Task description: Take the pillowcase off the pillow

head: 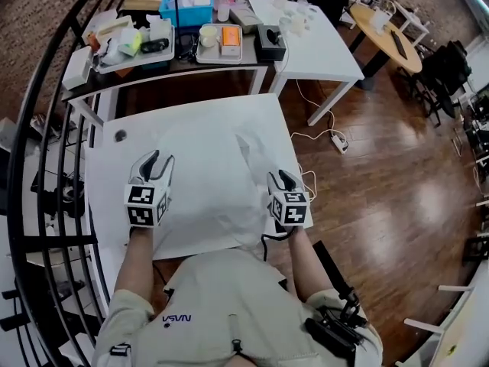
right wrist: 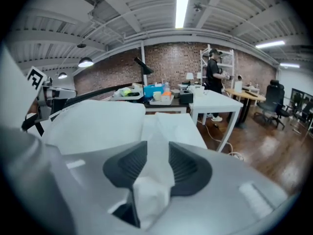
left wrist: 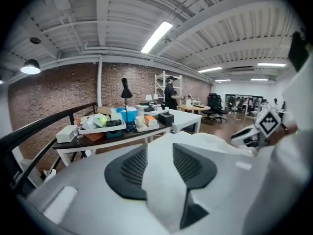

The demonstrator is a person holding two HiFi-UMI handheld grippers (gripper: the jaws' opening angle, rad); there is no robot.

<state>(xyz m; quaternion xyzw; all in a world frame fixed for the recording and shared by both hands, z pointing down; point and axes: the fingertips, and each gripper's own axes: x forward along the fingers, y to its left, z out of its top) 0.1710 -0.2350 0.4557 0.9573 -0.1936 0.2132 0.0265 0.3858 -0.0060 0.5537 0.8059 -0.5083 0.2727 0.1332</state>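
The left gripper [left wrist: 160, 153] has its jaws spread part way, with a strip of white cloth lying in the gap. The right gripper [right wrist: 157, 151] is likewise spread, with a crumpled bunch of the same cloth between its pads. In neither gripper view does the cloth look pressed tight, so both seem to sit loosely around it rather than pinching it. The cloth is the pillowcase [head: 218, 201], still on the pillow [head: 199, 147], which lies flat on the white table [head: 107, 167] just in front of the person, with the two grippers at its near corners, left and right. The case looks thin, light and limp. It wrinkles into a raised fold near the right gripper and will likely slip through a slack hold or bunch up when pulled. The pillow inside should be soft and bulky and will probably drag along with the cloth unless it is held back. The best hold is probably a firm pinch on a single layer at the open hem, but none of the views shows which edge is open.
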